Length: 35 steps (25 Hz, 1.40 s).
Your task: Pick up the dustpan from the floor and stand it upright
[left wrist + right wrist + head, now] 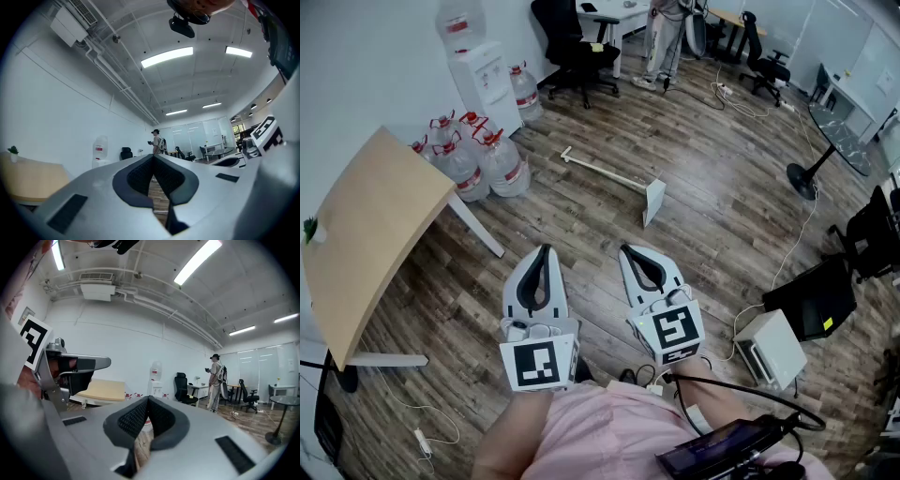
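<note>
A white dustpan (654,199) lies flat on the wood floor in the head view, its long pale handle (600,172) pointing back left. My left gripper (546,249) and right gripper (627,249) hover side by side in front of me, well short of the pan, the right one nearer to it. Both are shut, tips touching, with nothing held. In the left gripper view the padded jaws of the left gripper (153,157) meet at the tip. The right gripper view shows the right gripper (148,400) closed the same way. Neither gripper view shows the dustpan.
A beige table (366,234) stands at the left, with several water bottles (478,161) and a water dispenser (483,80) behind it. A white box (769,349), a dark monitor (816,298) and cables lie at the right. A black office chair (572,47), a person (664,37) and a fan base (806,178) are farther back.
</note>
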{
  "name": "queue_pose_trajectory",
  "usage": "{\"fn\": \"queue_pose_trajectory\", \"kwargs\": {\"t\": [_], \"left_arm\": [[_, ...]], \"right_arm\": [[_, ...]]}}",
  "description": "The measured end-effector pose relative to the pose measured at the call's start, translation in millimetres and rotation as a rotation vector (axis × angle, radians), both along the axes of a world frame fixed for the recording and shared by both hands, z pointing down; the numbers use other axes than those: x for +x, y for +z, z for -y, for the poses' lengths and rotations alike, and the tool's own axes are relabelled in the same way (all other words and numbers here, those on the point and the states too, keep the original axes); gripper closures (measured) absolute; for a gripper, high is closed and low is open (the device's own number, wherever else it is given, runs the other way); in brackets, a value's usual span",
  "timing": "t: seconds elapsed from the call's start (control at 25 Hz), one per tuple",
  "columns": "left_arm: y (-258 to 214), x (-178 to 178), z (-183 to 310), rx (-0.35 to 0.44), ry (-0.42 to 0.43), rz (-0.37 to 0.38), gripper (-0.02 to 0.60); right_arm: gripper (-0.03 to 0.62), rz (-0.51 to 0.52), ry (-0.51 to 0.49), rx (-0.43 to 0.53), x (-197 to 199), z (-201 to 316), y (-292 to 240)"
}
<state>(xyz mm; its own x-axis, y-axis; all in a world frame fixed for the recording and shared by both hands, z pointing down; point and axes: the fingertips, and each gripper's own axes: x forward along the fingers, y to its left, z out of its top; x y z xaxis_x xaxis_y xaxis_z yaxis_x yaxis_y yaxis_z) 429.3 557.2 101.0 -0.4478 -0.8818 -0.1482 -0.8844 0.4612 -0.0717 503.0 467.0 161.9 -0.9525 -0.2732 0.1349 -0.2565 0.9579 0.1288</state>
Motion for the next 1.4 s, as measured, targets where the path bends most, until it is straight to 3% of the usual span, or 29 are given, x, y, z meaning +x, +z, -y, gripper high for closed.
{"fn": "queue_pose_trajectory", "kwargs": {"t": [0.48, 0.52, 0.64, 0.8, 1.08, 1.4], "left_arm": [[7.3, -56.6, -15.4, 0.004, 0.002, 0.004, 0.572], [8.1, -61.9, -16.6, 0.004, 0.001, 0.003, 0.572], [12.3, -77.8, -18.6, -0.002, -0.007, -0.013, 0.572], [21.2, -86.6, -10.2, -0.011, -0.001, -0.021, 0.572], [45.7, -117.6, 30.5, -0.054, 0.009, -0.050, 0.572], [63.7, -180.6, 126.1, -0.103, -0.014, -0.045, 0.572]], "right_arm": [[0.586, 0.043, 0.031, 0.005, -49.7, -4.0, 1.1], [0.570, 0.044, 0.031, -0.001, -53.7, -4.1, 1.6], [0.445, 0.027, 0.020, -0.011, -65.6, -5.2, 6.3], [0.427, 0.015, 0.027, -0.017, -72.0, 3.0, 15.9], [0.422, -0.009, 0.042, -0.049, -102.3, 44.8, 37.8], [0.438, -0.017, 0.023, -0.059, -164.5, 140.3, 59.9]]}}
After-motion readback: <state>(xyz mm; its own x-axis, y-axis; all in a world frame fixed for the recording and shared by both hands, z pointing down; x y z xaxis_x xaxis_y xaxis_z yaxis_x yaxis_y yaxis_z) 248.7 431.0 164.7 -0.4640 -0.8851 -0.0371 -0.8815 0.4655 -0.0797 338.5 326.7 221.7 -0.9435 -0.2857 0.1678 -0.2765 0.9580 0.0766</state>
